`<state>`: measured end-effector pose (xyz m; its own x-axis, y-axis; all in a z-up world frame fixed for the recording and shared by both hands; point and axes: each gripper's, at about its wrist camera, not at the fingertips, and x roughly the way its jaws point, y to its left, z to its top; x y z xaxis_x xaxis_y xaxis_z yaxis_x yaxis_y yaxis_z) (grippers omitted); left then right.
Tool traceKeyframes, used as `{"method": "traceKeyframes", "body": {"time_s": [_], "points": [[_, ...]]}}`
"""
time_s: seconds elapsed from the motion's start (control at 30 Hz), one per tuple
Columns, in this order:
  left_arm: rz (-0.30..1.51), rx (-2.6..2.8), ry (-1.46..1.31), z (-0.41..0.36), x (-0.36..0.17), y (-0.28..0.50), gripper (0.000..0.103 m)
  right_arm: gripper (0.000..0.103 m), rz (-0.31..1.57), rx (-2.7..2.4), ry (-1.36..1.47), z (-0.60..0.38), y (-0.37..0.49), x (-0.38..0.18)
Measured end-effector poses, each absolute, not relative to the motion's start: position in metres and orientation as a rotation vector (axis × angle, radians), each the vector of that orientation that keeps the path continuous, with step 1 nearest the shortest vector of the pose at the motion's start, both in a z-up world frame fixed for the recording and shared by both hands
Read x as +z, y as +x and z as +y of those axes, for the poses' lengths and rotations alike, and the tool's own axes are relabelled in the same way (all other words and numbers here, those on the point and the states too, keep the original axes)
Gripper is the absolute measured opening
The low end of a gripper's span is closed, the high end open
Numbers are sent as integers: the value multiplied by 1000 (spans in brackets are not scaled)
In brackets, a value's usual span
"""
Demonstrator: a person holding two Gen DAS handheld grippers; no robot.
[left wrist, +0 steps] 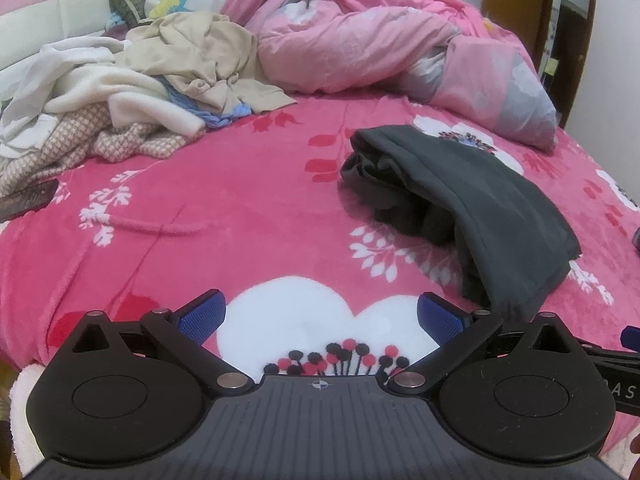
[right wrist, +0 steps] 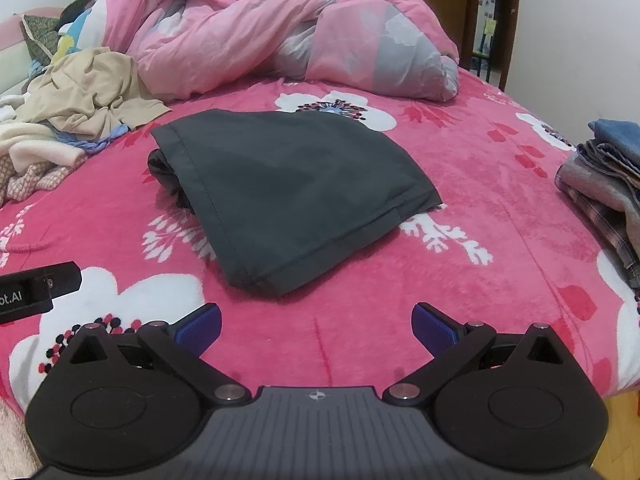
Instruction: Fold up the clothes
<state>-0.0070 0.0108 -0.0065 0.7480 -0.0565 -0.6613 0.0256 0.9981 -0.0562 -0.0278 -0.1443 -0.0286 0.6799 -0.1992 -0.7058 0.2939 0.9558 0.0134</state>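
A folded dark grey garment lies on the pink flowered bedspread; in the left wrist view it lies to the right and ahead. My left gripper is open and empty, low over the bedspread near the bed's front edge, left of the garment. My right gripper is open and empty, just short of the garment's near hem. The left gripper's body shows at the left edge of the right wrist view.
A heap of unfolded clothes in beige, white and checked cloth lies at the far left. A crumpled pink duvet fills the back of the bed. A stack of folded clothes sits at the right edge. A dark phone lies at the left.
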Motion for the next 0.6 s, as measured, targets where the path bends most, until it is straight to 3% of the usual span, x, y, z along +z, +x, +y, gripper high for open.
{"method": "traceKeyframes", "body": {"time_s": [0.6], "points": [[731,-53,-43,12,-9,-6,103,103,782,-276,119,-140,-26,-28]]}}
